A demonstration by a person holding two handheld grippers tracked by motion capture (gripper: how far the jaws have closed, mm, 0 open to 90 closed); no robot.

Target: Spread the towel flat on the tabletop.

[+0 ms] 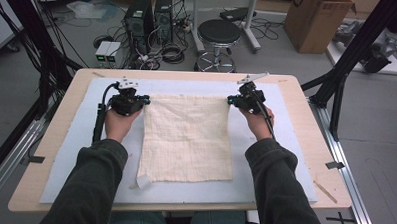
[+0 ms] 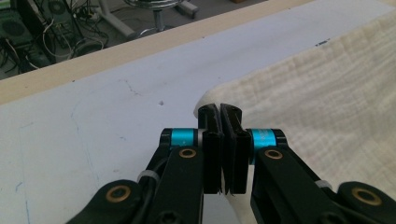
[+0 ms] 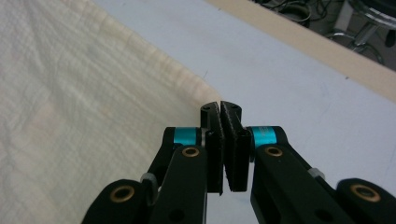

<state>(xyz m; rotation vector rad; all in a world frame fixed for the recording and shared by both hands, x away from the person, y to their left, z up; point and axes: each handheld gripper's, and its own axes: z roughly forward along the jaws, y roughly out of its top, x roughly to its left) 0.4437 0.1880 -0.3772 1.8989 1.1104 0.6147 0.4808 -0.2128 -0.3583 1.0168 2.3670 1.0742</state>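
Lying flat, the cloth (image 1: pixel 186 137) has each far corner clamped between a gripper's closed fingers (image 2: pixel 208 122).

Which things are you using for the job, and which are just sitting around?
In use: cream cloth, left hand-held gripper, right hand-held gripper, both at its far corners, jaws closed.
Sitting around: stool, cardboard box, computer towers.

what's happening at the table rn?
A person holds a gripper in each hand at the two far corners of a cream cloth lying flat on the pale mat. The left gripper is shut on the far left corner, the right gripper is shut at the far right corner. The cloth looks spread out, with its near left corner slightly turned up.
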